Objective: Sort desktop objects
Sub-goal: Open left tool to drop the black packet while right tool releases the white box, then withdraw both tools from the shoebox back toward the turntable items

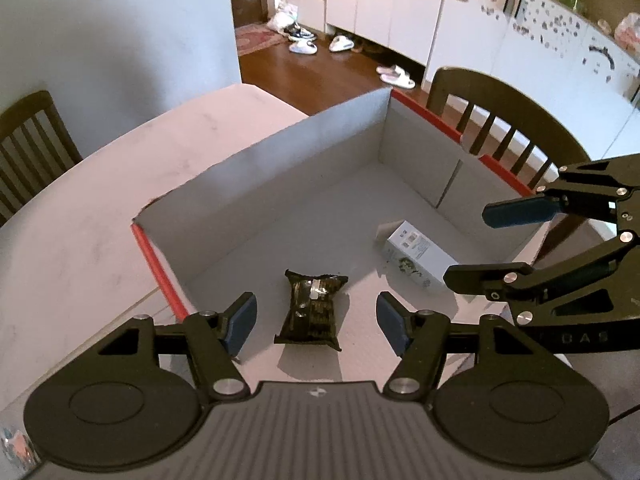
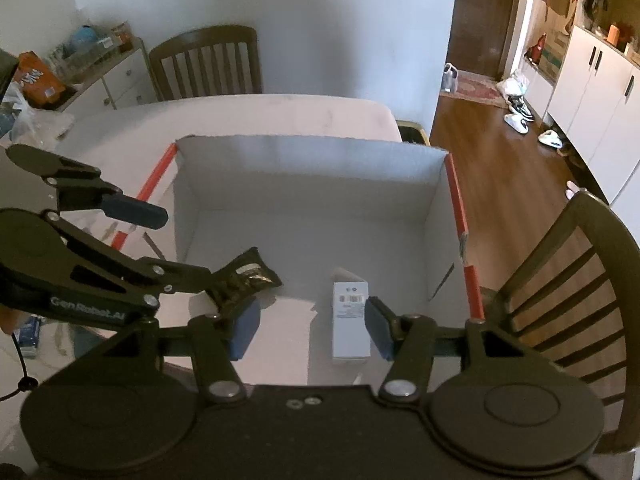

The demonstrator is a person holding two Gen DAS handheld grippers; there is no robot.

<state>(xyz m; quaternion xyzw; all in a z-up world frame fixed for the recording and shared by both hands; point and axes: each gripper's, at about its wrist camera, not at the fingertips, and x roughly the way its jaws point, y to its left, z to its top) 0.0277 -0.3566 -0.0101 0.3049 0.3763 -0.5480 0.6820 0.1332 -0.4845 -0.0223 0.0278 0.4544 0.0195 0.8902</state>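
Observation:
A grey cardboard box (image 1: 304, 152) with red edges lies on the pale table. On its floor rest a dark snack packet (image 1: 314, 308) and a small white carton (image 1: 420, 254). My left gripper (image 1: 316, 322) hovers open over the packet, fingers either side, not touching. In the right wrist view the white carton (image 2: 350, 316) lies just inside the right finger of my open right gripper (image 2: 310, 326), and the dark packet (image 2: 248, 280) sits to its left, partly hidden by the left gripper (image 2: 160, 240). The right gripper (image 1: 472, 244) also shows at the right, open, above the carton.
Wooden chairs (image 1: 504, 124) (image 2: 208, 64) stand around the table (image 1: 80, 220). A sideboard with bags and bottles (image 2: 76, 68) is at the far left. Shoes (image 1: 304, 46) lie on the wooden floor beside white cabinets (image 1: 380, 4).

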